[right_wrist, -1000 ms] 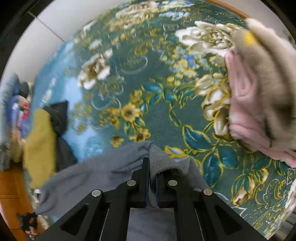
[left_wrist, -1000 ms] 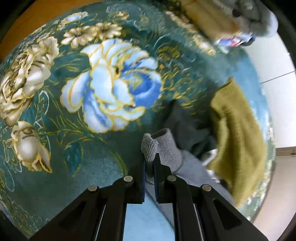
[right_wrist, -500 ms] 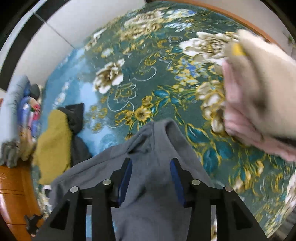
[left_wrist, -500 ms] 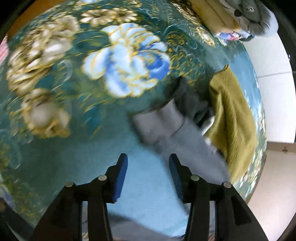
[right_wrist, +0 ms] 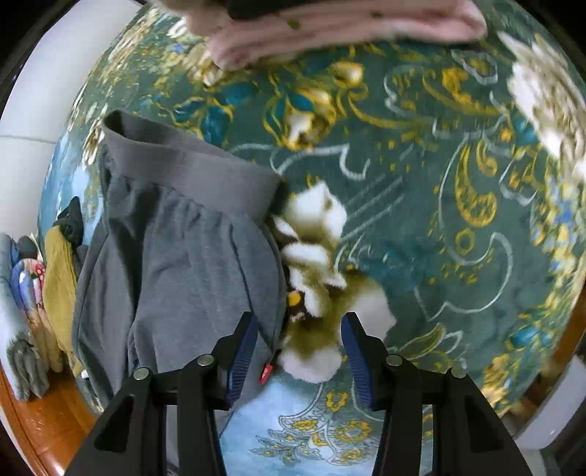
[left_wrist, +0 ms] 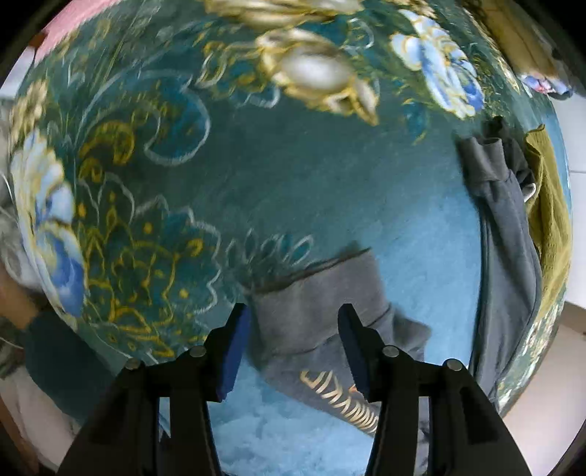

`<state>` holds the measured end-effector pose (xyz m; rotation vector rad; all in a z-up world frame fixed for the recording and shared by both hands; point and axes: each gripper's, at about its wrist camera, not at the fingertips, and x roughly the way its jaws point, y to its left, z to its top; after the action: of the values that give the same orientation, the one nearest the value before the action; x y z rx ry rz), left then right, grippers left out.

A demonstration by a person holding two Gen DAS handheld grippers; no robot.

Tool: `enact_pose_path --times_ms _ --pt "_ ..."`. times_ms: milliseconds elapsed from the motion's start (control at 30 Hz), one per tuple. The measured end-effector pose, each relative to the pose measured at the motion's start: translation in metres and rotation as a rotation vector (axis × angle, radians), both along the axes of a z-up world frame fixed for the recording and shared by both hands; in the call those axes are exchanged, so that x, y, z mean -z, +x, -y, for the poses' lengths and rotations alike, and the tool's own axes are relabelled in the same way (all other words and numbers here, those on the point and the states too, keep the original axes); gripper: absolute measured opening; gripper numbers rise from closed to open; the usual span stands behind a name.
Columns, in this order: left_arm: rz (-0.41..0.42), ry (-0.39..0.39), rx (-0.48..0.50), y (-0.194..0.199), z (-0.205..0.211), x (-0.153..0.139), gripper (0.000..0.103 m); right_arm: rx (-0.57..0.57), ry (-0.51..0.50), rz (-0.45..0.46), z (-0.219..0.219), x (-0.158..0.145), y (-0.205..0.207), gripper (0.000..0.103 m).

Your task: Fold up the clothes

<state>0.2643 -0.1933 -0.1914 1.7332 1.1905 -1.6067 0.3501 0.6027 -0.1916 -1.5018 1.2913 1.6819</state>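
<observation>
Floral carpet (left_wrist: 329, 190) in teal, blue and gold fills the ground under both tongs, with pale floor at its edges. Left tongs (left_wrist: 293, 348): jaws stand about half apart, released, gripping nothing; they have just been opening. Directly beneath and between the blue pads (left_wrist: 234, 351) lies a fold of the grey sweatshirt (left_wrist: 315, 315), with gold lettering (left_wrist: 340, 399) showing just behind the right-hand pad; whether the pads touch the cloth cannot be told. Well off to the right of these tongs a grey sleeve (left_wrist: 505, 249) runs along the carpet, ending in a ribbed cuff, and an olive garment (left_wrist: 553, 219) lies just beyond it. Right tongs (right_wrist: 298, 355): jaws likewise about half apart and released after just opening, nothing clamped. The grey sweatshirt (right_wrist: 175, 249) spreads ahead and to the left, its hem band at the far end; its side edge and a small red tag (right_wrist: 265, 371) sit just inside the left-hand pad. Pink folded cloth (right_wrist: 329, 33) lies far ahead, and the olive garment (right_wrist: 60, 271) far left.
</observation>
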Motion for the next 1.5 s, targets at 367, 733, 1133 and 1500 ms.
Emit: enact_pose_path --times_ms 367,733,1133,1500 --pt "-0.009 0.025 -0.031 0.007 -0.024 0.042 0.051 0.208 -0.032 -0.144 -0.021 0.020 -0.012 0.051" --pt "0.011 -0.021 -0.033 -0.008 -0.023 0.043 0.024 0.160 -0.050 -0.110 -0.014 0.029 -0.048 0.031" --pt "-0.267 -0.157 0.028 -0.050 0.016 -0.081 0.004 0.015 0.131 -0.360 -0.003 -0.109 -0.032 0.010" --pt "0.004 -0.163 0.053 -0.033 0.014 0.014 0.005 0.071 0.031 -0.031 0.008 0.007 0.014 0.010"
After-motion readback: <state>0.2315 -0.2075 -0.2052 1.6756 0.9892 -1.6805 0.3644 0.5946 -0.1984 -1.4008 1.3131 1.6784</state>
